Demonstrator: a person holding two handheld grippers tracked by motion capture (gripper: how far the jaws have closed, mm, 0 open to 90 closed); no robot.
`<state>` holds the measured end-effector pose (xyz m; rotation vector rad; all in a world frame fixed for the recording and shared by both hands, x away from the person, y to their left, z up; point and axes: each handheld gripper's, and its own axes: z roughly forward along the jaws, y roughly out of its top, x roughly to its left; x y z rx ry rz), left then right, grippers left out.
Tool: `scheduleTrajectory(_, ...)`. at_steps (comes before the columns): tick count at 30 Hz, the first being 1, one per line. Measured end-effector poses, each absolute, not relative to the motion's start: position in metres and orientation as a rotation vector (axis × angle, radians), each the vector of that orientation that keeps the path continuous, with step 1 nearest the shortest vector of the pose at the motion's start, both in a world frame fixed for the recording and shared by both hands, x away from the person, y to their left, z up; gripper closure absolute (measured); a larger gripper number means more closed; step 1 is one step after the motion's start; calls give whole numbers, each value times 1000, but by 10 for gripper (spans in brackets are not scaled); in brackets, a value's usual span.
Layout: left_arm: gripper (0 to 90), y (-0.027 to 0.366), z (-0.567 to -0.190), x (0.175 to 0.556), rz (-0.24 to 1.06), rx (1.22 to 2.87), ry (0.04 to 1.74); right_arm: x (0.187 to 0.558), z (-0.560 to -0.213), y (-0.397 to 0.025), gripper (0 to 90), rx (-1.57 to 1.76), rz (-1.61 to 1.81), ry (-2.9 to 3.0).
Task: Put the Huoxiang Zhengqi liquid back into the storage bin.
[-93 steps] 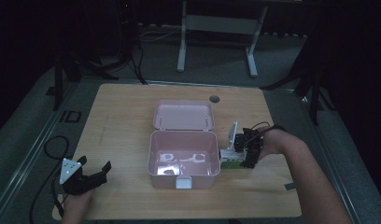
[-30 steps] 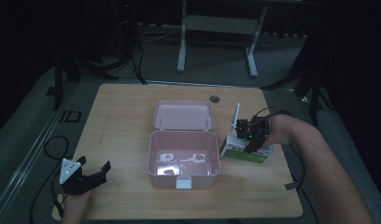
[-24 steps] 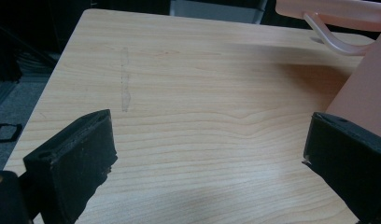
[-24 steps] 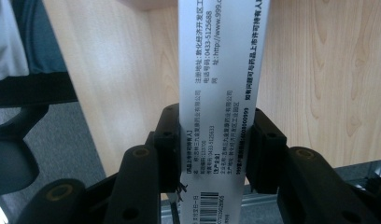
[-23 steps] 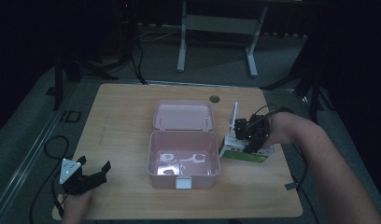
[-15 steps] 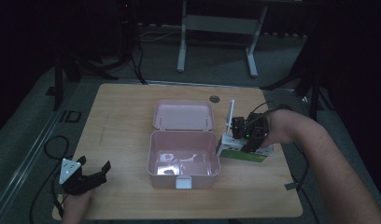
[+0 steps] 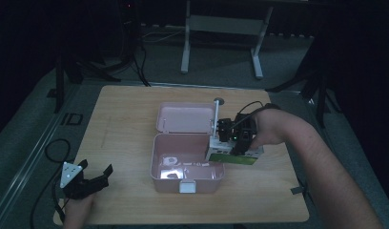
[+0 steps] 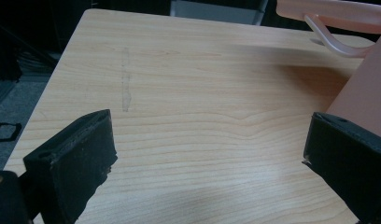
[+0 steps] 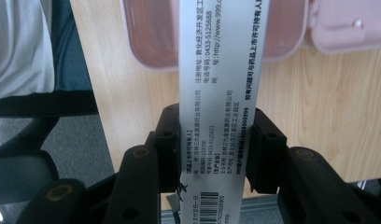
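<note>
Pink lunch box (image 7: 185, 162) sits open just left of the right gripper (image 7: 233, 143), which pinches a medicine carton (image 9: 221, 93) not yet inside; left gripper (image 7: 85, 180) rests spread.

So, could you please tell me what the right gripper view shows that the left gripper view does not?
The right gripper view alone has its jaws shut on the printed medicine box, with a barcode at its near end. The left gripper view alone has open jaws with bare wood between them, and the pink box's curved handle. Both take in the wooden table and part of the pink box.
</note>
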<state>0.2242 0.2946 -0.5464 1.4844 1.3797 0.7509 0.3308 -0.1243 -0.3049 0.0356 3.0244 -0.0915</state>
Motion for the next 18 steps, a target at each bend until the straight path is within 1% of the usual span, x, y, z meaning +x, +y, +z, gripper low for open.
scheduleTrajectory(12, 24, 295, -546, 224, 752, 1485, 1371, 325, -299, -80, 619, -12, -60, 3036)
scheduleTrajectory(18, 24, 295, -546, 224, 751, 1483, 1372, 323, -301, -71, 619, -13, -63, 3036)
